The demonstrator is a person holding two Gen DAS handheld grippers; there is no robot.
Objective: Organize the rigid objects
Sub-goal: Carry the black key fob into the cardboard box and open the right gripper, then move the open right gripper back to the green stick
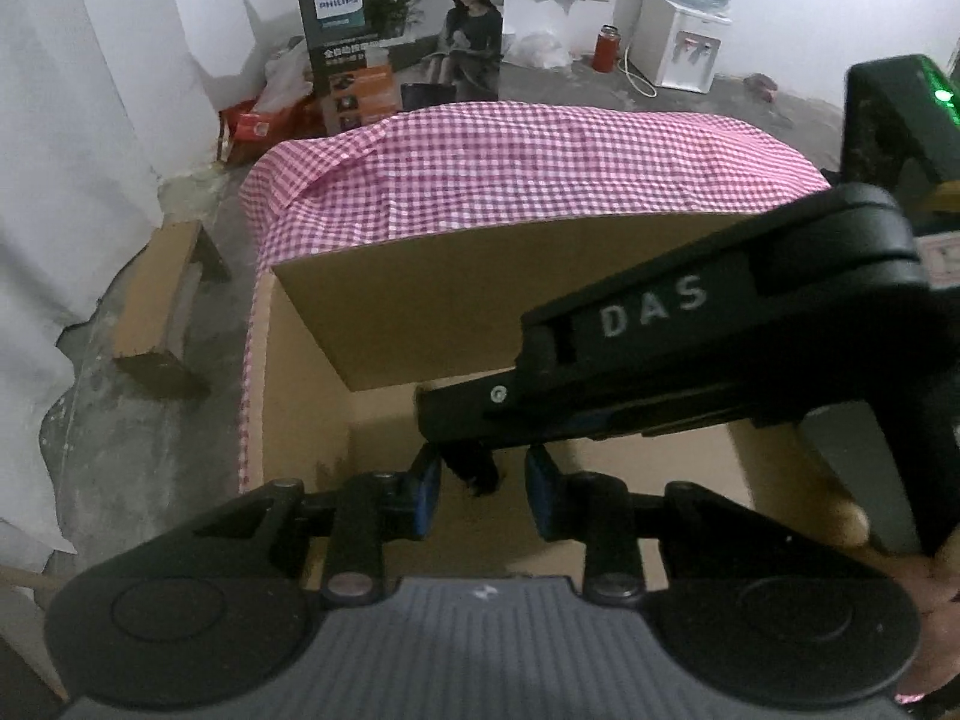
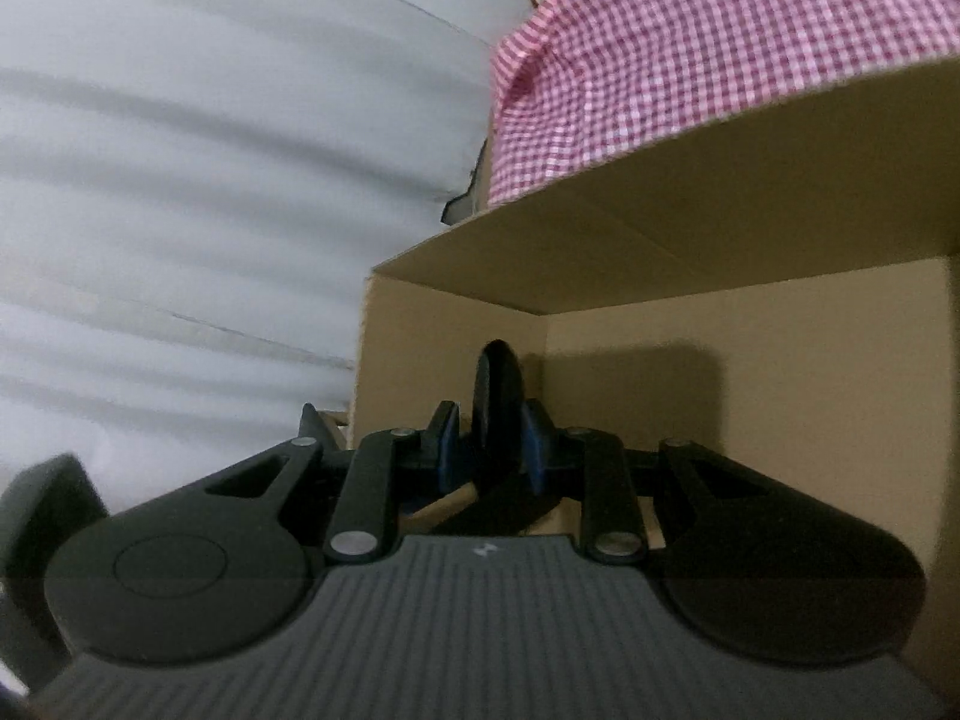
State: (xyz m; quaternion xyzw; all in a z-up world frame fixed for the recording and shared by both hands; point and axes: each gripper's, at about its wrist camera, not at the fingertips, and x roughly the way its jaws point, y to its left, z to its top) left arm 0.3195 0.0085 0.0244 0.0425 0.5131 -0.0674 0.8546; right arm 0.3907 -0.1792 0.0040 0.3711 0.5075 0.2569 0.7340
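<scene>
Disc (image 2: 497,414) black, thin (edge-on), gripped.

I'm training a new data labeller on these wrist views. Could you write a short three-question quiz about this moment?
1. True or false: the right gripper is shut on a thin black disc-shaped object.
2. Which is empty and open: (a) the left gripper, (b) the right gripper?
3. What covers the top of the cardboard box?

Key:
1. True; its blue pads press both sides of the object.
2. (a); its pads stand apart with nothing between them, above the box's open interior.
3. A pink-and-white checked cloth.
</scene>
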